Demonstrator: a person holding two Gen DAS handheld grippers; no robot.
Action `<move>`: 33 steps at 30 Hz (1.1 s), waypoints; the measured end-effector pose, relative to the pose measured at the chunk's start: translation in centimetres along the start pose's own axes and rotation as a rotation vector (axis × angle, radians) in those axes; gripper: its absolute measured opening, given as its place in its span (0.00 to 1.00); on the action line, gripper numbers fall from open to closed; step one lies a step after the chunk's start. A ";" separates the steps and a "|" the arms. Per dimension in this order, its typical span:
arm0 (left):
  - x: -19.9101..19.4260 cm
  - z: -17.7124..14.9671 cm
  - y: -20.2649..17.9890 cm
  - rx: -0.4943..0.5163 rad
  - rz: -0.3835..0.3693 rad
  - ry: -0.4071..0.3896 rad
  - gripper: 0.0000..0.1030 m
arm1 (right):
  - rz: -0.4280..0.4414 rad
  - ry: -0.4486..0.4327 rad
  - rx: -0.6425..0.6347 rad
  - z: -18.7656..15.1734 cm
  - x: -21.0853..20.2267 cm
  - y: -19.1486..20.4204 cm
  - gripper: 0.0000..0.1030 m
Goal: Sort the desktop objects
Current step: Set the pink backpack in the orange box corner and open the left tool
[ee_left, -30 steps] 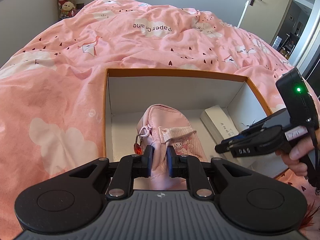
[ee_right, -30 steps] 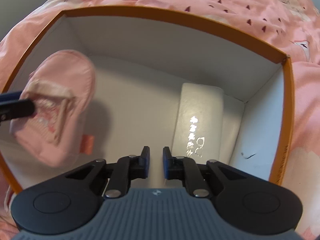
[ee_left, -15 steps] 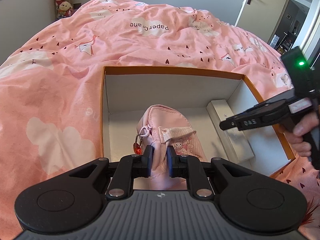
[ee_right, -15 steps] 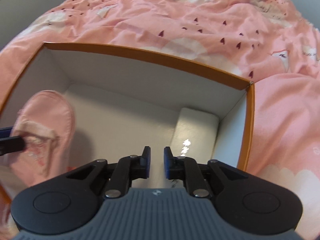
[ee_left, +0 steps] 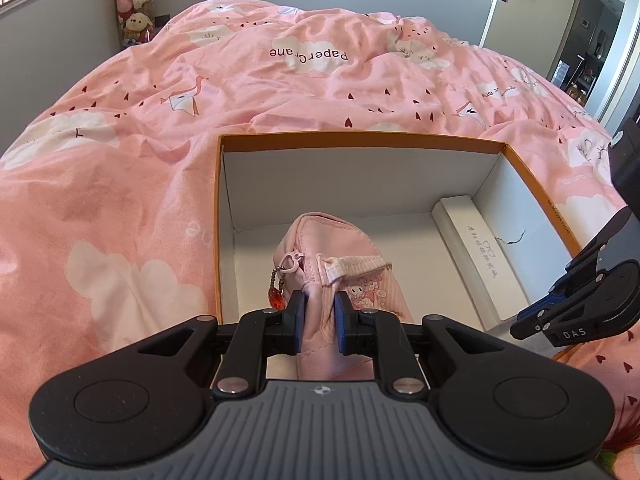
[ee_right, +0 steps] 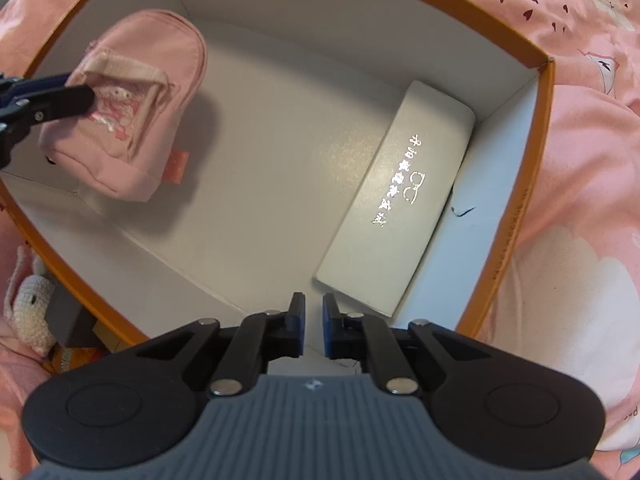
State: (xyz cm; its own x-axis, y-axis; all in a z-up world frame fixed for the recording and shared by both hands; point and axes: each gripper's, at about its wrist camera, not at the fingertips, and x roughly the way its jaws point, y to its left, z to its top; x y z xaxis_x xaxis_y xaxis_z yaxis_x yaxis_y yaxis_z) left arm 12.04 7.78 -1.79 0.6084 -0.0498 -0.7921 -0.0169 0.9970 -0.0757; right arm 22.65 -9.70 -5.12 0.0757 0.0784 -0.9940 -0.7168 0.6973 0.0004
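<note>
Presently, item one: an orange-edged box (ee_left: 360, 140) with white inner walls, open-topped, resting on a bed under a pink quilt (ee_left: 120, 208) printed with clouds, hearts and paper cranes.

Item two: a pink pouch (ee_left: 336, 248) with a cartoon print on its front pocket, a striped strap and a red bead charm (ee_left: 277, 298) hanging from its zip. It is inside the box, toward the left side, its lower end down near the box floor. The left gripper (ee_left: 319, 322) has its jaws clamped on the pouch's fabric, which bunches between the pads.

Item three: a long white case (ee_right: 400, 196) with shiny lettering and a small spectacles motif, lying flat on the box floor against the right wall, well apart from the pouch.

Item four: the right gripper (ee_right: 313, 330), pointing down over the box's near edge, beside the near end of the white case. Its jaws have just been closing and stand almost together, with nothing between them.

Item five: a pale knitted toy (ee_right: 30, 312) outside the box, at its near left corner.
</note>
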 end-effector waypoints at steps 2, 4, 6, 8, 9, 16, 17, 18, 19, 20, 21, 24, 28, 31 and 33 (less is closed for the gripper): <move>0.1 0.1 -0.1 0.013 0.020 -0.002 0.17 | -0.019 0.011 0.001 0.4 0.8 0.3 0.08; 0.3 0.2 -0.2 0.025 0.045 -0.005 0.17 | -0.015 0.011 0.020 0.6 1.3 0.3 0.07; 0.3 0.3 -0.4 0.041 0.070 -0.013 0.17 | -0.004 -0.007 0.041 0.5 1.3 0.1 0.06; 0.5 0.4 -0.5 0.051 0.080 -0.013 0.17 | 0.005 -0.027 0.058 0.4 1.3 0.0 0.03; 0.7 0.5 -0.5 0.055 0.087 -0.011 0.17 | 0.004 -0.033 0.060 0.3 1.3 0.0 0.03; 2.3 1.1 -1.7 0.140 0.201 0.011 0.17 | 0.028 -0.124 0.055 0.1 -0.3 0.7 0.11; 2.4 1.2 -1.9 0.154 0.215 0.014 0.18 | 0.031 -0.147 0.060 0.1 -0.7 0.7 0.11; 2.7 1.2 -2.1 0.168 0.229 0.015 0.18 | 0.032 -0.168 0.067 0.1 -1.1 0.6 0.11; 2.9 1.3 -2.3 0.183 0.236 0.016 0.18 | 0.030 -0.186 0.074 0.2 -1.3 0.6 0.11; 3.1 1.4 -2.4 0.191 0.240 0.019 0.18 | 0.026 -0.205 0.083 0.3 -1.5 0.4 0.11; 3.4 1.5 -2.5 0.198 0.244 0.021 0.18 | 0.023 -0.217 0.090 0.4 -1.6 0.3 0.11; 4.1 1.8 -2.8 0.232 0.263 0.020 0.18 | 0.023 -0.231 0.119 -0.9 -1.6 0.0 0.11; 4.9 2.1 -2.6 0.250 0.271 0.012 0.19 | 0.041 -0.239 0.144 -1.6 -2.2 -0.1 0.12; 5.4 2.2 -2.6 0.274 0.267 0.025 0.23 | 0.055 -0.255 0.153 -4.2 -2.9 0.2 0.14; 5.5 2.2 -2.8 0.288 0.277 0.027 0.24 | 0.062 -0.267 0.160 -4.9 -3.4 0.1 0.14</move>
State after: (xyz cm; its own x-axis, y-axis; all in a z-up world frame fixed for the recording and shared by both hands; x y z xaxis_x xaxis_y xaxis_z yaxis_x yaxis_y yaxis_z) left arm 17.21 4.88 -4.62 0.5911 0.2257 -0.7743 0.0477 0.9486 0.3129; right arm 18.94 -13.36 -2.23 0.2293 0.2936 -0.9280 -0.6094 0.7867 0.0984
